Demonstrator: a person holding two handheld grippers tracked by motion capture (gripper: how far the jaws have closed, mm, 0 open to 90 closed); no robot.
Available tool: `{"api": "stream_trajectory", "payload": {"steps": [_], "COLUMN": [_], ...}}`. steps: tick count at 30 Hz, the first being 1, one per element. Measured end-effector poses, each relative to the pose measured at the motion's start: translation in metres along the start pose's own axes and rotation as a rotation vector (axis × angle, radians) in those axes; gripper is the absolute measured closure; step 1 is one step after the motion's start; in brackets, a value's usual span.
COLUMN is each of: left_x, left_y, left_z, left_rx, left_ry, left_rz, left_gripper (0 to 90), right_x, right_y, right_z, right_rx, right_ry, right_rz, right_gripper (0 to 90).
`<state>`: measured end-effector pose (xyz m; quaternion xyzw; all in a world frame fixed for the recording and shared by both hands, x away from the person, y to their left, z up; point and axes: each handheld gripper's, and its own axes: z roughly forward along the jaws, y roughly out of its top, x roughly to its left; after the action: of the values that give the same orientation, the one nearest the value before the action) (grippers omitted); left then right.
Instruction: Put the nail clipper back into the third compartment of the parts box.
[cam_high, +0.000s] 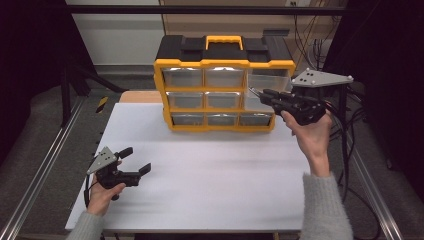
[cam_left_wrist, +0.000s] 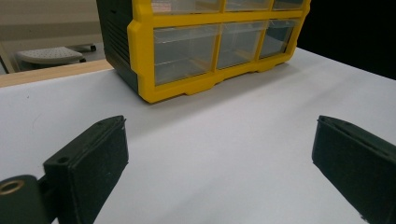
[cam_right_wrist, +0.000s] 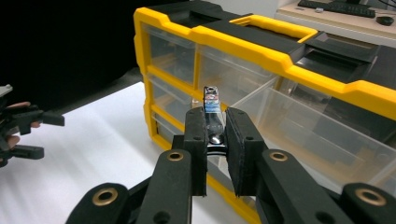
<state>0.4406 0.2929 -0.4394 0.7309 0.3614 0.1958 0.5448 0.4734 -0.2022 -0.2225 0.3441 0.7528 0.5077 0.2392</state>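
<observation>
White bench (cam_high: 200, 170) carries the yellow drawer cabinet (cam_high: 222, 92), and the right hand-held gripper (cam_right_wrist: 215, 135), closed on a small metal piece (cam_right_wrist: 212, 114), holds it above the pulled-out drawer (cam_right_wrist: 317, 130), probably to drop it inside, while the left hand-held gripper (cam_high: 136, 161) rests open.

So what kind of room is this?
Probably a lab or workshop set up for recording: a white table inside a metal frame, loose cables at the side, and a yellow drawer organizer.
</observation>
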Motion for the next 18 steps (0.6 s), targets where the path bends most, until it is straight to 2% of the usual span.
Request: {"api": "stream_trajectory", "payload": {"steps": [18], "left_x": [0.000], "left_y": [0.000], "left_z": [0.000], "left_rx": [-0.003], "left_ry": [0.000], "left_rz": [-0.001], "left_gripper": [3.5], "right_x": [-0.026], "right_y": [0.011], "right_z": [0.016], "right_rx": [0.024], "right_ry": [-0.057], "right_rz": [0.050], "right_gripper": [79.4]}}
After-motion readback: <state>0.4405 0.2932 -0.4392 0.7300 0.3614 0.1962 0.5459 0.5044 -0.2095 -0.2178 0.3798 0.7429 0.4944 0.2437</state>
